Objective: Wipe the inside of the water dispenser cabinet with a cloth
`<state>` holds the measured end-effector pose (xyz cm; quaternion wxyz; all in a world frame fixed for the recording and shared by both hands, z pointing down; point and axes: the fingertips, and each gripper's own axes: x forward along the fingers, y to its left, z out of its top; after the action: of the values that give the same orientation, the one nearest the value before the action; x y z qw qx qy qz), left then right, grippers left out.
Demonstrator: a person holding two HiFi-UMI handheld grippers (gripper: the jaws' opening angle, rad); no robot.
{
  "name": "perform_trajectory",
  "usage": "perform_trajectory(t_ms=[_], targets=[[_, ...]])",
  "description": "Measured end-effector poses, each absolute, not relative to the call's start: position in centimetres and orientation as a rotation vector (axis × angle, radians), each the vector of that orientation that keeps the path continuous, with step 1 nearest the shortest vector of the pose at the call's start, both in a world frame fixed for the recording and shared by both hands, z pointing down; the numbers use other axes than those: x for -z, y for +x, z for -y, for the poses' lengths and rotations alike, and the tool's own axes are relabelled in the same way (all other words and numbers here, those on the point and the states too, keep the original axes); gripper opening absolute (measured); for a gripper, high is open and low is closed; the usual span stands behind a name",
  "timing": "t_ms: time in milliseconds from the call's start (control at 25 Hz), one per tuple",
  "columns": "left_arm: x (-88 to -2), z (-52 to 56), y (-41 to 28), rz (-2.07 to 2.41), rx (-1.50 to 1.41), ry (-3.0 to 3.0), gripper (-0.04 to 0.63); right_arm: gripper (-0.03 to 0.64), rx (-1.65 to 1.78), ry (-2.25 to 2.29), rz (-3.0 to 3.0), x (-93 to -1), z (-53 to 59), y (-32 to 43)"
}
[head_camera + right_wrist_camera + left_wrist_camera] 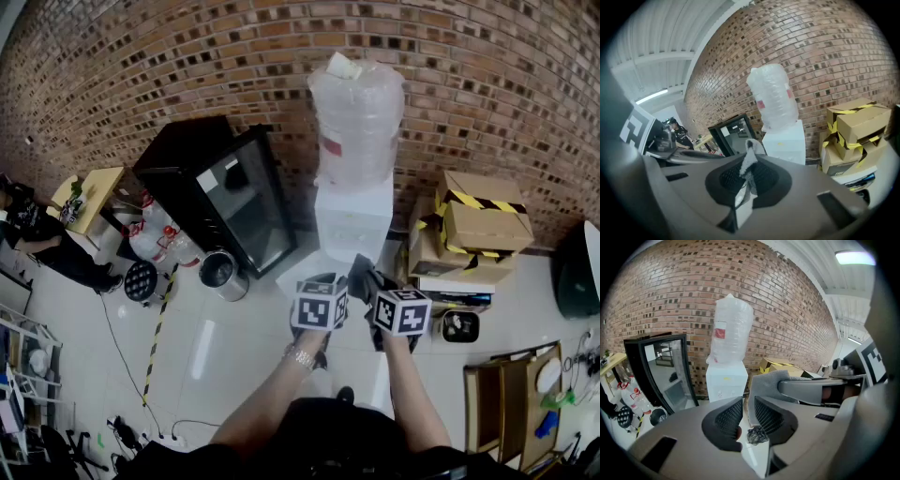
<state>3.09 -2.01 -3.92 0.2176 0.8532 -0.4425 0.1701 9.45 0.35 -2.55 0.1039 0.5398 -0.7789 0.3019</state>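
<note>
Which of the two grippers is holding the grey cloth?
The right gripper: its jaws are shut on the cloth. The left gripper has its jaws apart with nothing between them.

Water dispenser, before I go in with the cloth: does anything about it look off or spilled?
Only the bottle on the water dispenser stands out: it is wrapped all over in cloudy plastic film. No spill shows on the floor around it. The cloth is pinched in the right gripper.

Cloth (pixel 749 158): fuzzy; brick wall (pixel 187 56): rough, matt; floor (pixel 216 366): glossy, v. smooth.
</note>
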Motion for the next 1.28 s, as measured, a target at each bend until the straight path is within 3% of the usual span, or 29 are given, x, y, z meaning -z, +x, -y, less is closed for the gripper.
perform_trajectory(t_ms=[360,720,1040,1280], targets=[[3.9,11.0,-0.8,1.225,-0.473,2.364,0.078,0.011,-0.808,1.666,2.211,2.8,8.3,8.9],[-1.1,14.5,-1.3,1.241,-0.500,2.331,0.057,0.011,-0.726,1.664,2.180,-1.9,14.7,13.4],[-15.2,16.2,-0.3,1.202,-0.578,2.210,0.057,0.011,-0.805,1.533,2.163,-17.5,16.4,13.7],[-32.8,19.9,-1.3,1.261,-0.558,2.193,0.058,0.011,-0.783,1.383,2.200,-37.9,19.4,11.2]])
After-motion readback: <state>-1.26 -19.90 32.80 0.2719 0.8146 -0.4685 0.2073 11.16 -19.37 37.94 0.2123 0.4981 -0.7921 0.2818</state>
